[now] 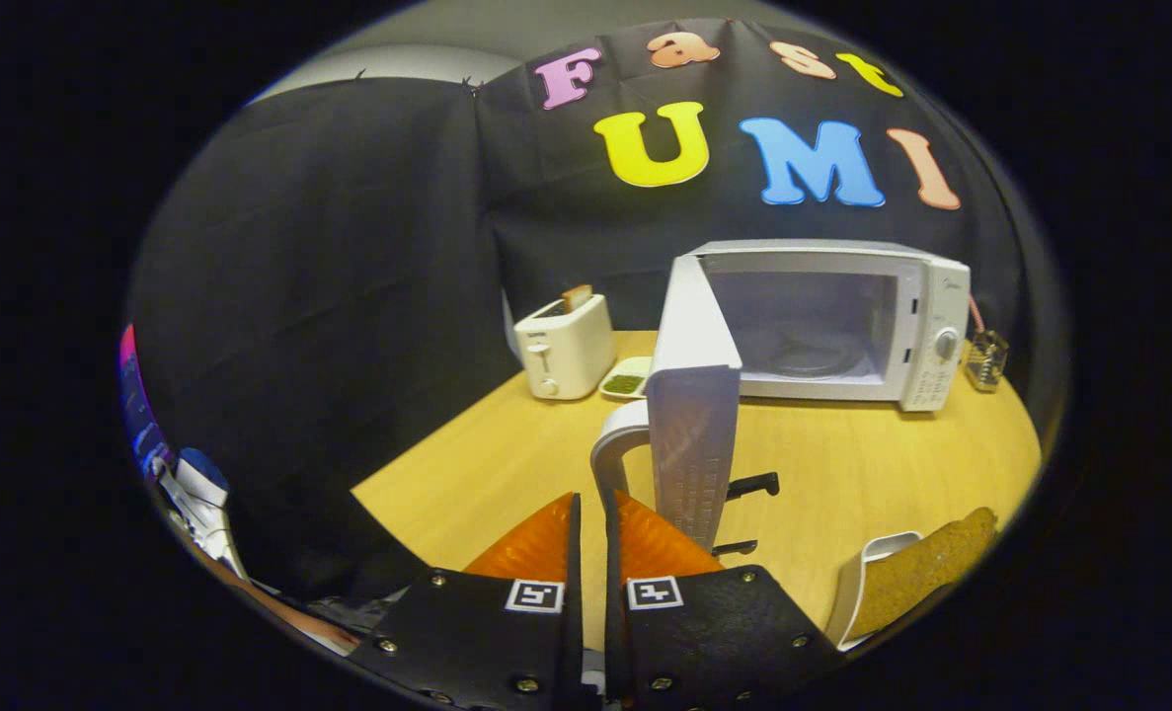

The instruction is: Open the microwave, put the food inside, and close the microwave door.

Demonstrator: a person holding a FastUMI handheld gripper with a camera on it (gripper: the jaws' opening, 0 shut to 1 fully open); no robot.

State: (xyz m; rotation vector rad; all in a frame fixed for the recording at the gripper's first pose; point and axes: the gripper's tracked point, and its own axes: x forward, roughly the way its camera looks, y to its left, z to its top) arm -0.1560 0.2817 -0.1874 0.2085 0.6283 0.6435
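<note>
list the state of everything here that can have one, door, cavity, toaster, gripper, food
microwave door: swung wide open, handle toward the gripper
microwave cavity: no food inside, turntable bare
toaster: a slice sticking up from the slot
small dish: holds something green, beside the toaster
food: in a white tray on the table, not yet in the microwave
gripper: fingers nearly together, by the door handle; contact unclear

A light wooden table (872,474) carries everything. At its back stands a white microwave (926,326), door (692,395) swung wide open. Left of it sits a white toaster (564,348) with a slice of bread (577,296) standing in a slot, and between the two lies a small dish of green food (625,380). A small glass jar (986,357) stands just right of the microwave.
</note>
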